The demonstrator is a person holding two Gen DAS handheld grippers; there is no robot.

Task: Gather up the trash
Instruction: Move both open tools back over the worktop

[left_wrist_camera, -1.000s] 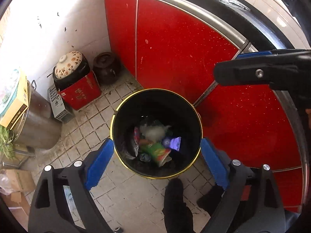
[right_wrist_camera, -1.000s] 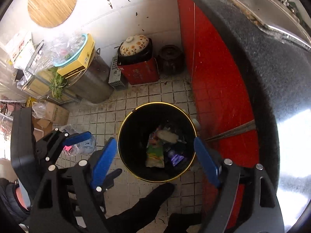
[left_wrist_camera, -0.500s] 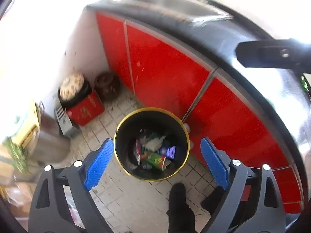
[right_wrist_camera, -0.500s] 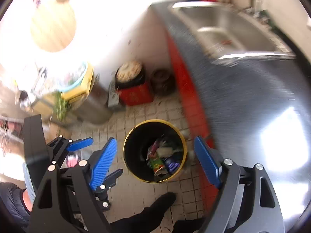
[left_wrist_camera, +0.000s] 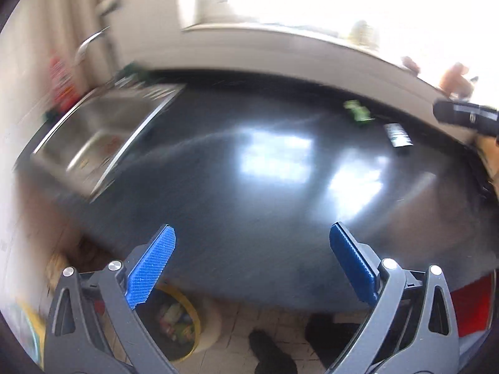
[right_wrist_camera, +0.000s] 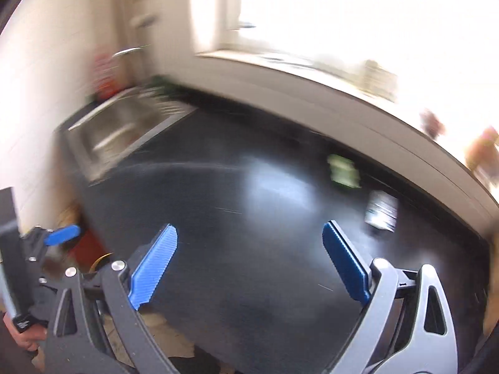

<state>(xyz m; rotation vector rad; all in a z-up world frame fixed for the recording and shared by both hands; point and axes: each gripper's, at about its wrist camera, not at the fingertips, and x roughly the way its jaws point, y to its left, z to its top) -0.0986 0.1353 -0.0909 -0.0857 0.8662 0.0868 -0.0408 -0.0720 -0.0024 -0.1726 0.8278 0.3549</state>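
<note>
Both views are motion-blurred. My left gripper [left_wrist_camera: 252,268] is open and empty above the black countertop [left_wrist_camera: 249,187]. My right gripper [right_wrist_camera: 249,265] is open and empty above the same countertop [right_wrist_camera: 249,233]. A green wrapper [left_wrist_camera: 358,110] and a dark packet [left_wrist_camera: 397,135] lie at the counter's far right. They also show in the right wrist view, the green wrapper [right_wrist_camera: 343,171] and a silvery packet [right_wrist_camera: 382,210]. The yellow-rimmed trash bin [left_wrist_camera: 174,321], with trash inside, stands on the floor at lower left.
A steel sink [left_wrist_camera: 103,137] with a faucet [left_wrist_camera: 90,42] is set in the counter's left end; it shows too in the right wrist view [right_wrist_camera: 118,134]. A bright window [right_wrist_camera: 343,15] and sill run behind. The left gripper [right_wrist_camera: 59,237] shows at the right view's lower left.
Both grippers have swung up from looking down into the bin to facing the countertop. The bin has dropped to the left view's bottom edge. Both grippers stayed open.
</note>
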